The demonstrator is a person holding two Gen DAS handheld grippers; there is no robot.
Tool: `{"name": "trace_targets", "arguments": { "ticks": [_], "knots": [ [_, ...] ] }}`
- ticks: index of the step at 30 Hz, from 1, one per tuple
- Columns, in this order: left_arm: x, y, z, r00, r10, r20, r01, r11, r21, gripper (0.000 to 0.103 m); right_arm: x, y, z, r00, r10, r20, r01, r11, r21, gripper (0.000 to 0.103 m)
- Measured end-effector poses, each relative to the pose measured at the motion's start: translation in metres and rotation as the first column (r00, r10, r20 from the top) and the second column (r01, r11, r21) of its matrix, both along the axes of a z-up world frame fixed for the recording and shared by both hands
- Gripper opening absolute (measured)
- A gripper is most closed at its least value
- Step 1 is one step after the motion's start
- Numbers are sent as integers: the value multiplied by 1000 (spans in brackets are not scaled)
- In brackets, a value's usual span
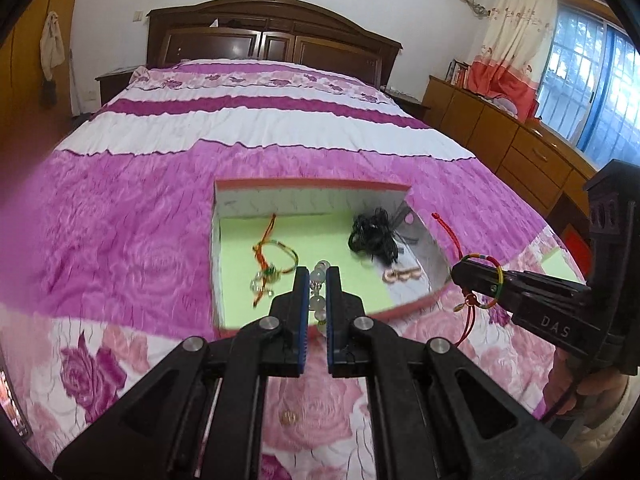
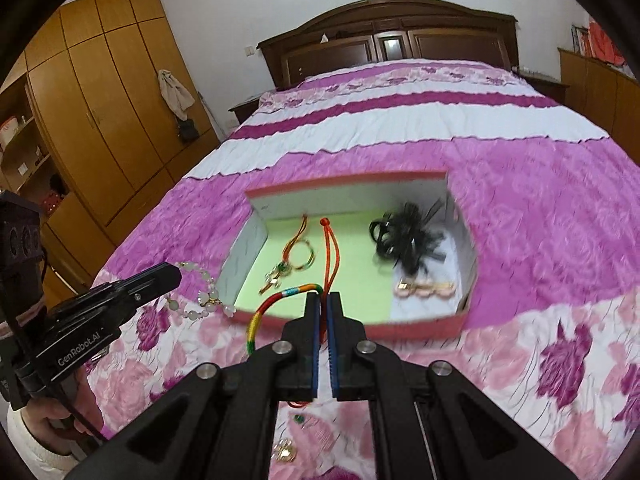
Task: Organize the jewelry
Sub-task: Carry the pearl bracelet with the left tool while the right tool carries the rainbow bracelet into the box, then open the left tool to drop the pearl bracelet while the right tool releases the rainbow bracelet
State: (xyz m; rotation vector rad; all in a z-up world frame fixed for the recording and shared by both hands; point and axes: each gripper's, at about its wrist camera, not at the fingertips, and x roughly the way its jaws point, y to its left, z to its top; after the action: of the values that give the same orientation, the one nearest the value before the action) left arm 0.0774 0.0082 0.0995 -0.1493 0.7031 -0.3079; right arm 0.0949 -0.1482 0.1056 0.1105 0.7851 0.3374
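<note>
The open box (image 2: 464,256) rests on the bed's pink floral quilt (image 2: 560,216) and already holds some jewelry: a multicoloured cord bracelet with charms (image 2: 298,258) at its 9 o'clock side, a tangle of black cord (image 2: 404,240) toward 2 o'clock, and a pink hair clip (image 2: 424,289) at 4 o'clock. Two pieces look to be on their way in. The left gripper (image 1: 318,276) has its fingers pinched on a pale bead bracelet (image 2: 200,296), hanging just outside the box's 8 o'clock corner. The right gripper (image 2: 324,300) has its fingers clamped on a rainbow cord bracelet (image 2: 272,306) over the near rim. A small gold piece (image 2: 285,454) lies on the quilt, not yet collected.
</note>
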Motion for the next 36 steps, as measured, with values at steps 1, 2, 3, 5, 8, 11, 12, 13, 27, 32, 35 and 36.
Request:
{"name": "trace_targets", "arguments": {
  "ticks": [1,2,3,5,8,11,12,13,27,32,35,36],
  "knots": [
    [4,-1,0,1000,0,3,0,1000,1,0,4,0,1,1000,-3,4,3,1000,-2,5],
    [7,-1,0,1000,1,6,-1,1000,3,0,9,-1,2,1000,-6,9,6,1000,-5,5],
    [11,-1,0,1000,2,8,-2,1000,5,0,10,-1,2,1000,-9,11,9,1000,-6,5],
    [18,-2,-1,1000,6,9,-7,1000,7,0,18,-1,2,1000,-12,16,12,1000,-6,5],
    [29,-1,-6,1000,15,-1,-15,1000,0,0,29,0,2,1000,-17,22,18,1000,-10,5],
    [38,-1,-13,1000,21,-15,-21,1000,-3,0,40,1,-2,999,-23,24,23,1000,-17,5],
    [41,-1,-17,1000,21,-22,-21,1000,-3,0,43,1,-5,999,-25,21,26,1000,-18,5],
    [45,-2,-20,999,23,-30,-23,1000,-3,0,48,0,-8,999,-29,17,29,999,-19,5],
    [68,-7,-70,990,28,-140,-25,1000,19,0,77,-4,-60,996,-65,-66,61,996,-69,5],
    [70,-8,-80,986,34,-161,-29,999,34,0,81,-3,-74,993,-73,-88,65,994,-91,5],
    [72,-8,-85,984,36,-173,-29,999,39,0,83,-2,-81,992,-79,-97,68,992,-107,5],
    [72,-9,-86,984,36,-177,-29,999,41,0,84,-2,-83,992,-81,-99,70,991,-112,5]
  ]
}}
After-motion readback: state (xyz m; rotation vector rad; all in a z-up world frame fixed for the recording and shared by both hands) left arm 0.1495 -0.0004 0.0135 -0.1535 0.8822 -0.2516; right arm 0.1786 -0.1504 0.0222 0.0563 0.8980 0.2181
